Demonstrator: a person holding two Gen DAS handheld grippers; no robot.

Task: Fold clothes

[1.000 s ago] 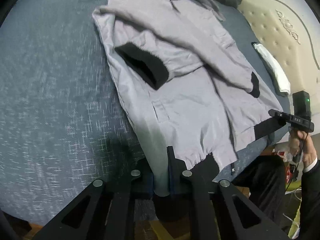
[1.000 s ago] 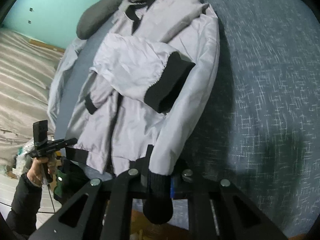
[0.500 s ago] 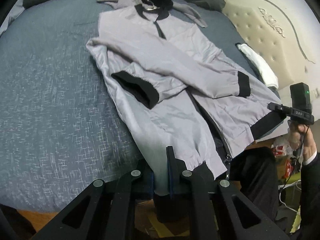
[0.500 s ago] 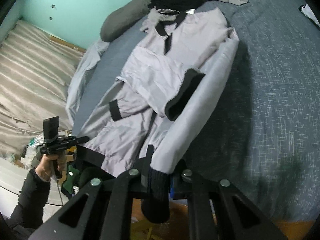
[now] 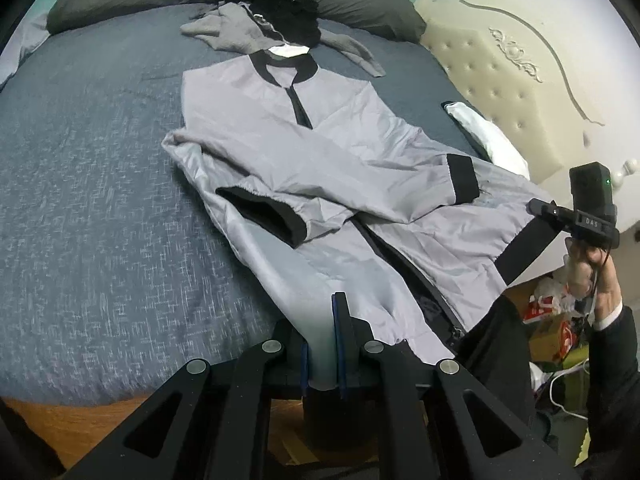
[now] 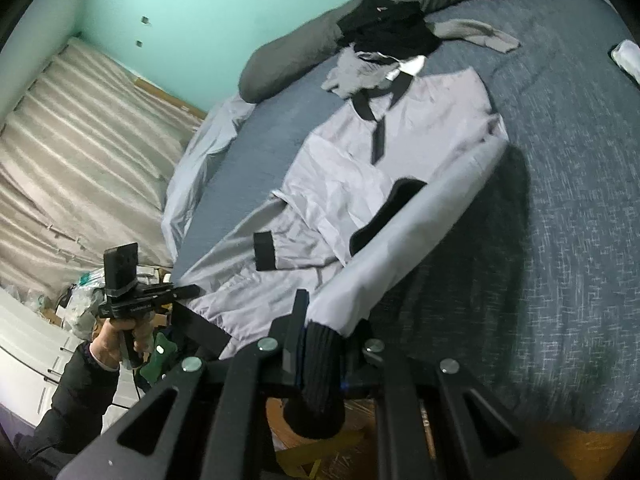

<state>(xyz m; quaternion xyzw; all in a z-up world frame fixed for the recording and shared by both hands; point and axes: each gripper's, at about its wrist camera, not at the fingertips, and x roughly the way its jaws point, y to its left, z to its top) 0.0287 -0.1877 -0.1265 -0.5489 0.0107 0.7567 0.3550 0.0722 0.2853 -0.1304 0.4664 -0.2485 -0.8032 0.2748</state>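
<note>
Plainly the jacket (image 5: 332,168) lies face up along the bed (image 5: 100,184), collar far, both sleeves crossed over its chest, and its near hem is raised off the edge. Each tongs is pinched nearly shut on a hem corner: the left tongs (image 5: 323,344) on grey fabric just above the band, the right tongs (image 6: 316,344) on the black ribbed band (image 6: 320,356), likely so the bottom half can be carried up toward the collar in one even fold. Beyond lie a dark garment pile (image 5: 268,4), a pillow (image 5: 360,4) and the headboard (image 5: 520,80).
</note>
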